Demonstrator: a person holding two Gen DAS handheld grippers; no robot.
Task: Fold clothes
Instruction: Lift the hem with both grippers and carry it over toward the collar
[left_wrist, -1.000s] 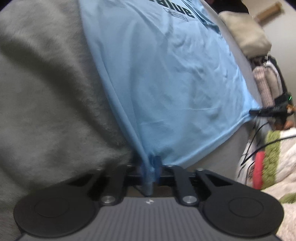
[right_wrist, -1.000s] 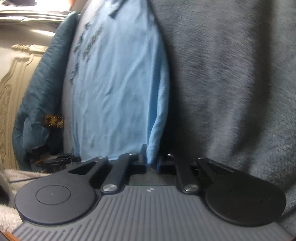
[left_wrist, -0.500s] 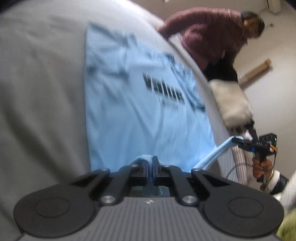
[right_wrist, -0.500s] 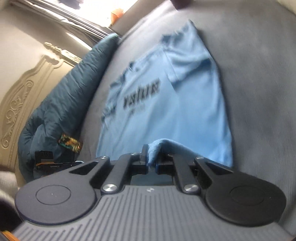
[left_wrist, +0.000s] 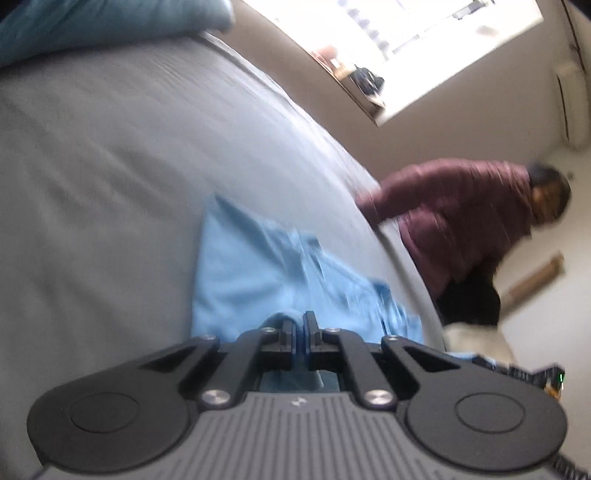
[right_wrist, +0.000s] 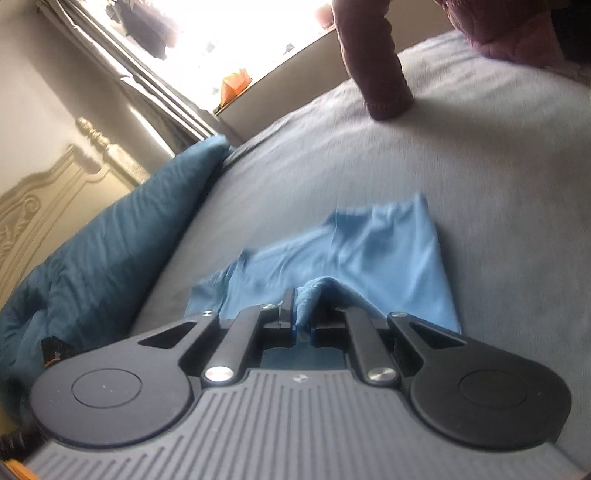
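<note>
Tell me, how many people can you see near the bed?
1. A person in a maroon jacket leans at the far side of the grey bed, one sleeve resting on it. Others may be out of view.

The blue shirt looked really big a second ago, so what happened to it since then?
Both grippers carried the pinched hem of the blue shirt up and forward over the shirt, so it now shows shorter on the grey bed cover and its printed word is out of view. The left gripper and right gripper stay shut on it.
</note>
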